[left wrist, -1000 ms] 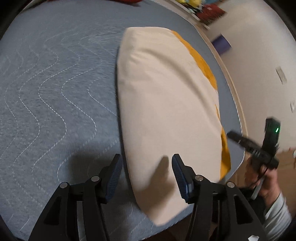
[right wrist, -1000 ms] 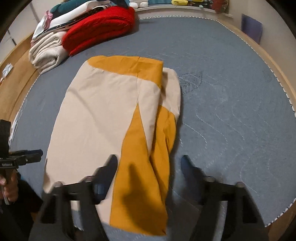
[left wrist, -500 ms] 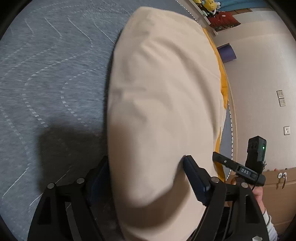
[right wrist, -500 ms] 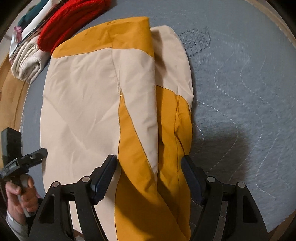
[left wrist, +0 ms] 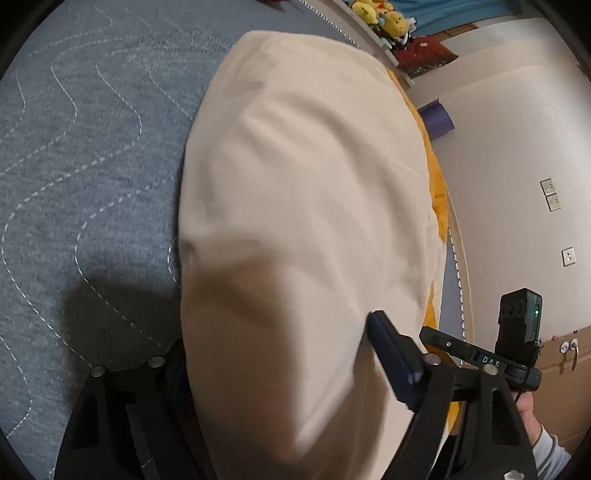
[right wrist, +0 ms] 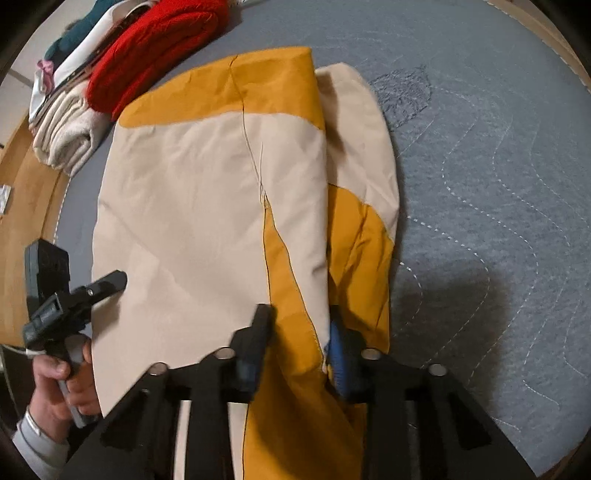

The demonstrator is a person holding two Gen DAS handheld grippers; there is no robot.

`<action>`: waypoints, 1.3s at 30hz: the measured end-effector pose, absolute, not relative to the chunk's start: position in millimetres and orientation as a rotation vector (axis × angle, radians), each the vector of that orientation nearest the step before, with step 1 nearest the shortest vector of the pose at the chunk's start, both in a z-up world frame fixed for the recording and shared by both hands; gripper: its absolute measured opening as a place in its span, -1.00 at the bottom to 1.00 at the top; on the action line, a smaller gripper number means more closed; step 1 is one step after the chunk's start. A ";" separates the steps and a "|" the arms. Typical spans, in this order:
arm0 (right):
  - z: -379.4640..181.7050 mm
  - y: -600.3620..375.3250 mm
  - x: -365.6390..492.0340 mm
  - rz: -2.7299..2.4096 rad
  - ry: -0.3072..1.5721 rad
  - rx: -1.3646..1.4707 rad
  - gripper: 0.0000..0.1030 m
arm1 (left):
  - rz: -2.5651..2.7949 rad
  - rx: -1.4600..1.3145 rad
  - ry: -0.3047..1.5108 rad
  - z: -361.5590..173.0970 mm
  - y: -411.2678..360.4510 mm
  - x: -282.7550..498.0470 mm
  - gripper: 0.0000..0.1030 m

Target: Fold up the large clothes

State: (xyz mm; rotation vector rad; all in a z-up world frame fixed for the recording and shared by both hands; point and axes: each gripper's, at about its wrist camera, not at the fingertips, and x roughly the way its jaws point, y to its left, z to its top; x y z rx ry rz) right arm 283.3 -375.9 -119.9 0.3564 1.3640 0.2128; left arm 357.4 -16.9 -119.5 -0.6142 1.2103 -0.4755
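Note:
A cream and mustard-yellow garment [right wrist: 207, 206] lies folded lengthwise on a grey-blue quilted mat [right wrist: 498, 166]. It fills the left wrist view [left wrist: 306, 206] as a cream surface. My left gripper [left wrist: 280, 365] straddles the near cream edge; its jaws stand wide with cloth between them, and the left finger is hidden under the cloth. My right gripper [right wrist: 299, 343] has narrowed onto the near hem, with cream and yellow cloth between the fingers. Each gripper also shows in the other's view: the right one [left wrist: 517, 350] and the left one [right wrist: 70, 291].
A stack of folded clothes, red [right wrist: 155, 48] over cream [right wrist: 62, 136], sits at the mat's far left. A wooden floor edge [right wrist: 22, 206] runs along the left. A white wall [left wrist: 517, 184] lies beyond the mat, with soft toys [left wrist: 384, 18] on a far shelf.
Both grippers moved forward and down onto the garment's near edge. The right gripper's jaws narrowed onto the hem. The left gripper's jaws stayed wide.

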 end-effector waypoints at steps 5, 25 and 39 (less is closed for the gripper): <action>-116.2 -377.3 286.9 0.221 1.332 0.391 -0.85 | -0.479 -0.552 1.161 -88.3 -21.1 357.4 -0.15; -79.3 -256.8 341.6 0.357 1.148 0.336 -0.89 | -0.250 -0.598 1.272 -85.5 111.6 384.5 0.18; -105.0 -273.6 299.4 0.311 1.369 0.299 -0.07 | -0.367 -0.696 1.351 -108.8 118.3 318.7 0.26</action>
